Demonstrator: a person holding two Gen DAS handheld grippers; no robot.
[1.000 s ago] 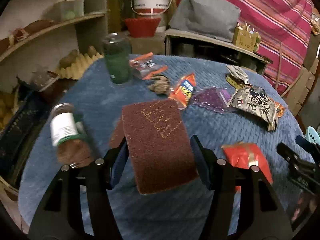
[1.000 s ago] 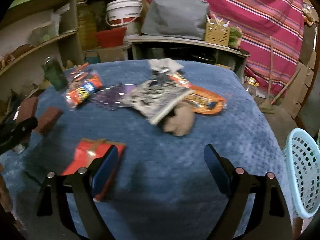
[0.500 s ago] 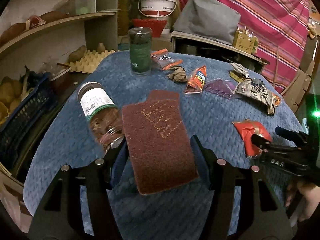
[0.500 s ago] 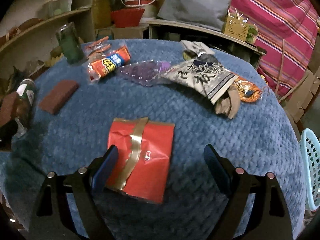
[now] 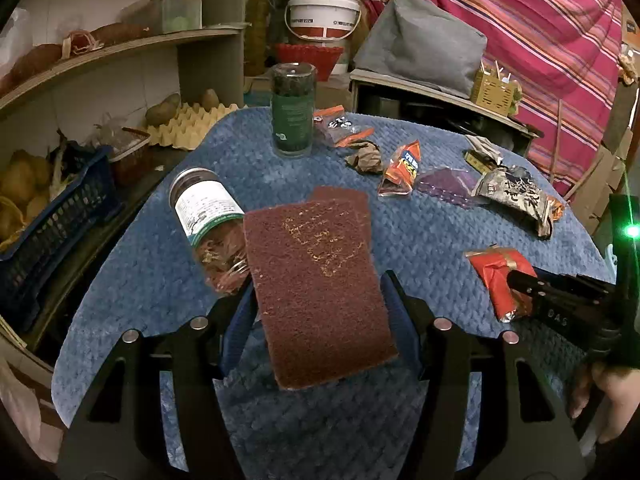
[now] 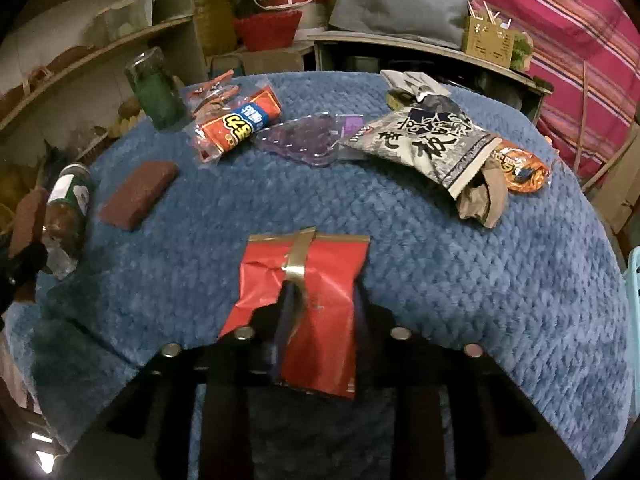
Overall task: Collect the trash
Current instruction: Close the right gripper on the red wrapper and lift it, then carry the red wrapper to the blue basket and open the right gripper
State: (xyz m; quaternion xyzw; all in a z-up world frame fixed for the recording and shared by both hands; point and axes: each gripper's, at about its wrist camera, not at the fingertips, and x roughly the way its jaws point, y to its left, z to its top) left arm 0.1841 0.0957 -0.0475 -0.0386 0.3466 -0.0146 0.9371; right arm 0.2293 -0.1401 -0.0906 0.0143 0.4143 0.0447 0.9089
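Note:
My right gripper (image 6: 320, 308) is shut on a red foil wrapper with a gold band (image 6: 308, 300) at the near edge of the blue table; the wrapper also shows in the left wrist view (image 5: 498, 276). My left gripper (image 5: 316, 304) is shut on a maroon scouring pad (image 5: 316, 284) and holds it above the table. More trash lies further back: an orange snack wrapper (image 6: 238, 124), a purple plastic bag (image 6: 304, 140), a grey printed snack bag (image 6: 432, 140), an orange wrapper (image 6: 520, 168) and crumpled brown paper (image 6: 480, 200).
A second maroon pad (image 6: 138, 194) lies on the table left of centre. A jar (image 5: 208, 216) lies on its side at the left; a dark green jar (image 5: 293, 110) stands at the back. A light blue basket (image 6: 634, 280) is off the table's right edge. Shelves stand left.
My right gripper has moved forward over the red wrapper and shut on it. My left gripper still holds the pad and has barely moved.

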